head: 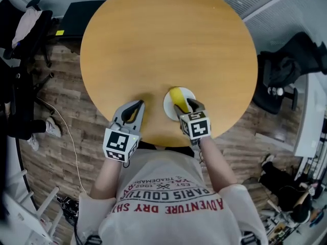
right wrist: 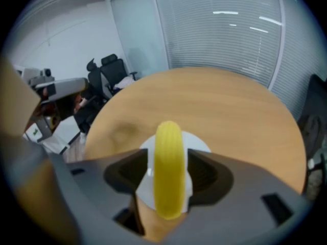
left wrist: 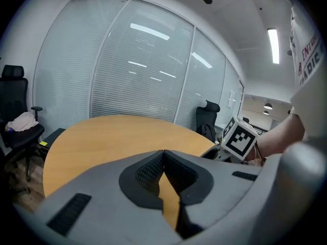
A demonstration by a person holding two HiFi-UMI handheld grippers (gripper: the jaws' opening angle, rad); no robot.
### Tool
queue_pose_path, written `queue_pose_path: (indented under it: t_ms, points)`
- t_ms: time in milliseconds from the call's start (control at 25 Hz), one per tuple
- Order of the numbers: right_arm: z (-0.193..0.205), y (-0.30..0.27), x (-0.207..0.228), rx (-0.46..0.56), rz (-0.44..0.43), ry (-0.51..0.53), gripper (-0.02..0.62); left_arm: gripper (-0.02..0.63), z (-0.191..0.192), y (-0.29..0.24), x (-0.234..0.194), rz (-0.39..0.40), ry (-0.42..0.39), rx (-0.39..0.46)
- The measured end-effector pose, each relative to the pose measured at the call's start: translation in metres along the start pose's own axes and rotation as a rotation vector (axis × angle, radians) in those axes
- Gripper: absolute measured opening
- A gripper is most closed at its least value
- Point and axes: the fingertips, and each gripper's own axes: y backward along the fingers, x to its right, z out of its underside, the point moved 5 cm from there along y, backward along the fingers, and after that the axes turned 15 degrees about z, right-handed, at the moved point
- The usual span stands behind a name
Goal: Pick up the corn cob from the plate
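Observation:
A yellow corn cob (head: 178, 96) lies on a small white plate (head: 169, 106) near the front edge of the round wooden table (head: 168, 40). My right gripper (head: 185, 105) points steeply down over the plate. In the right gripper view the corn cob (right wrist: 168, 172) lies lengthwise between the jaws. A sliver of plate (right wrist: 198, 143) shows on each side of it, so the right gripper (right wrist: 168, 160) is open. My left gripper (head: 138, 104) hovers at the table's front edge left of the plate. Its tips meet with nothing held, so the left gripper (left wrist: 163, 152) is shut.
Black office chairs (head: 288, 68) stand right of the table, and another chair with cloth on it (head: 25, 27) at the left. A glass wall with blinds (left wrist: 133, 65) runs behind the table. The right gripper's marker cube (left wrist: 239, 137) shows in the left gripper view.

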Motion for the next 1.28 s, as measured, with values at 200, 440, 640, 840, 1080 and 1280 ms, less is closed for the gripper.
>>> queue_pose_path:
  t_ms: [200,440,640,840,1080,1280]
  points:
    - [0.001,-0.026,-0.005,-0.086,0.030,0.008,0.250,0.035,0.012,-0.003,-0.007,0.027,0.019,-0.033]
    - [0.003,-0.040,-0.013,-0.137,0.053,0.044,0.253,0.035,0.012,-0.002,-0.015,0.035,0.033,-0.032]
    - [0.004,-0.044,-0.013,-0.141,0.066,0.054,0.265,0.035,0.010,-0.003,-0.023,0.032,0.032,-0.044]
    - [0.005,-0.044,-0.012,-0.139,0.054,0.068,0.265,0.035,0.006,-0.003,-0.020,0.030,0.014,-0.044]
    - [0.002,-0.027,-0.010,-0.098,0.015,0.033,0.265,0.035,-0.002,-0.006,-0.003,0.054,-0.016,-0.034]
    - [-0.021,0.016,-0.004,0.054,0.006,-0.040,0.265,0.035,-0.014,-0.006,0.012,0.075,-0.063,-0.007]
